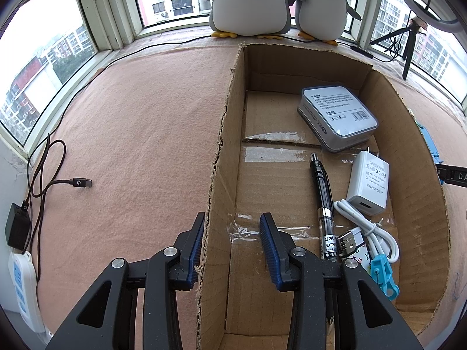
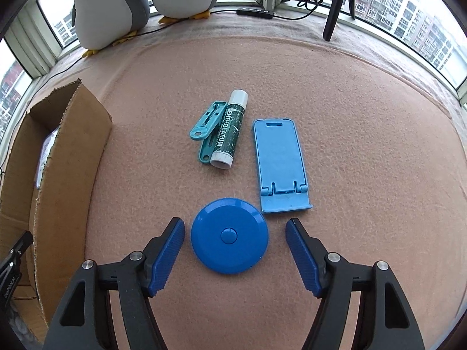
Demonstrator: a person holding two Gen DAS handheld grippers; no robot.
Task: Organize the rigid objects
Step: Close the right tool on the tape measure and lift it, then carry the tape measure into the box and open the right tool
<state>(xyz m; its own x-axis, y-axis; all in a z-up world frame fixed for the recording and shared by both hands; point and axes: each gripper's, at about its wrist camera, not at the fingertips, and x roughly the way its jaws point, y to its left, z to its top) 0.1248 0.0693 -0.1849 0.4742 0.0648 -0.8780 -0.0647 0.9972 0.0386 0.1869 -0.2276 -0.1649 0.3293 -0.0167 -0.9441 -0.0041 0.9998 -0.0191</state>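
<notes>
A round blue tape measure (image 2: pixel 229 234) lies flat on the pink felt between the fingers of my right gripper (image 2: pixel 235 221), which is open; neither pad touches it. Beyond it lie a blue phone stand (image 2: pixel 280 163), a green lip balm stick (image 2: pixel 229 129) and a teal clip (image 2: pixel 207 129). My left gripper (image 1: pixel 232 215) straddles the left wall of the cardboard box (image 1: pixel 221 145), jaws apart, with a gap between the wall and the right pad. Inside the box are a grey tin (image 1: pixel 338 116), a white charger (image 1: pixel 369 185), a black pen (image 1: pixel 322 192) and a white cable (image 1: pixel 367 233).
Two plush penguins (image 1: pixel 248 3) and a tripod (image 1: pixel 408 46) stand by the windows at the back. A black cable (image 1: pixel 73 182) and a white power strip (image 1: pixel 23 288) lie at the left edge. The cardboard box (image 2: pixel 67 160) stands left of the right gripper.
</notes>
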